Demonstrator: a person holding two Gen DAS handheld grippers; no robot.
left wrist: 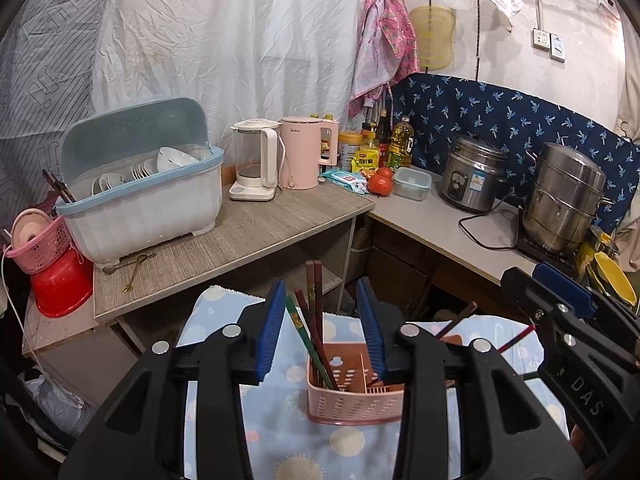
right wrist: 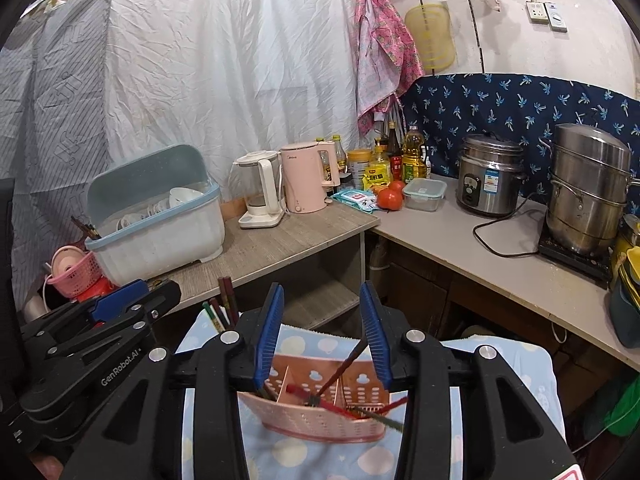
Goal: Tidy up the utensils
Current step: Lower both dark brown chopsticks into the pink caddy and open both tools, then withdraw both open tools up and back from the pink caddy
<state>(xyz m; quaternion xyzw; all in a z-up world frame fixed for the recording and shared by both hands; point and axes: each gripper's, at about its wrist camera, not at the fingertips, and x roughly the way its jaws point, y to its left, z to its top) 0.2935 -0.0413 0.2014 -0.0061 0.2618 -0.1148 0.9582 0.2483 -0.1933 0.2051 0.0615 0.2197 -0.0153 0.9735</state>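
Note:
A pink perforated utensil holder [left wrist: 354, 400] stands on a blue patterned cloth [left wrist: 280, 420], and it also shows in the right wrist view [right wrist: 320, 420]. Several chopsticks [left wrist: 314, 320] stand in its left compartment. More chopsticks [right wrist: 340, 396] lie crossed in its middle and right compartments. My left gripper [left wrist: 322, 332] is open and empty just above the holder, with the chopsticks between its jaws. My right gripper [right wrist: 322, 332] is open and empty above the holder's right part. Each gripper shows at the edge of the other's view.
A grey table [left wrist: 240, 236] holds a dish rack [left wrist: 140, 196] with bowls, two kettles [left wrist: 280, 156], and loose spoons [left wrist: 132, 264]. A counter [right wrist: 500, 256] on the right holds a rice cooker [right wrist: 490, 176], a steamer pot [right wrist: 586, 192], bottles and tomatoes. Pink basket [left wrist: 40, 240] at left.

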